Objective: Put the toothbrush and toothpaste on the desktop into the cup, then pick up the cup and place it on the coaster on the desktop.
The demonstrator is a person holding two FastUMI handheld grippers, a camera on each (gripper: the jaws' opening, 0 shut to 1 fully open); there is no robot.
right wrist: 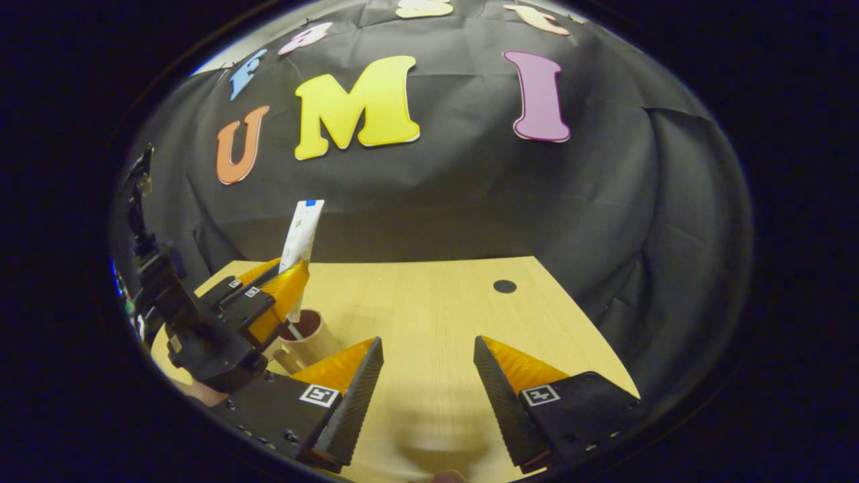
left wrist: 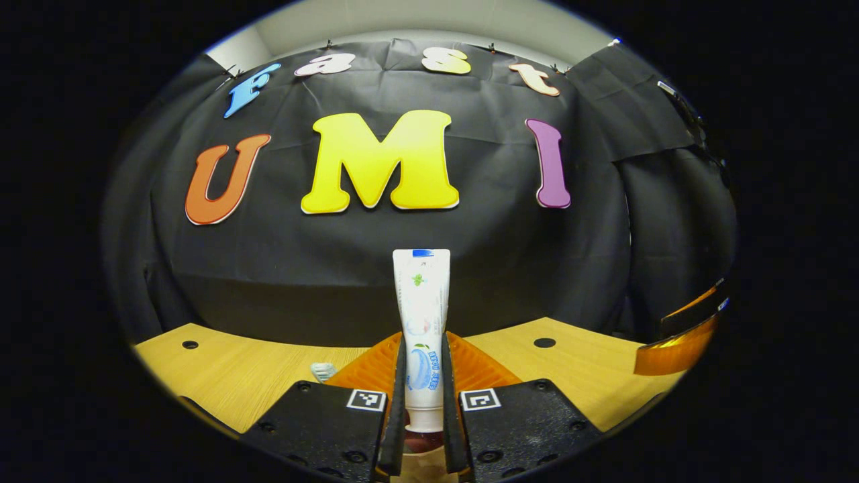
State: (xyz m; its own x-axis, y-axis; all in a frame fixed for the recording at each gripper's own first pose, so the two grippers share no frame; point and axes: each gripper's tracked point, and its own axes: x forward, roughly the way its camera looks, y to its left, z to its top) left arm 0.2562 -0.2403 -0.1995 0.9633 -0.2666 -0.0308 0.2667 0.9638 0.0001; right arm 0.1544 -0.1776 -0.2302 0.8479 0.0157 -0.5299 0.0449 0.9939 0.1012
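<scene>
Left tongs [left wrist: 423, 396] upright, clamping toothpaste [left wrist: 421, 315]

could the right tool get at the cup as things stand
Probably not cleanly: the left tool holds the toothpaste upright right above the cup, crowding it. The right tool is open over bare desk beside it.

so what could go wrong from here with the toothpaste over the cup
1. The left gripper clamps the white toothpaste tube only near its cap end, so the tall upright tube might tilt or slip as it goes down.
2. In the right gripper view the tube hangs above the small beige cup; a slanted drop could catch the rim and tip the cup.
3. The right gripper is open and empty over the wooden desktop, so nothing steadies the cup.
</scene>
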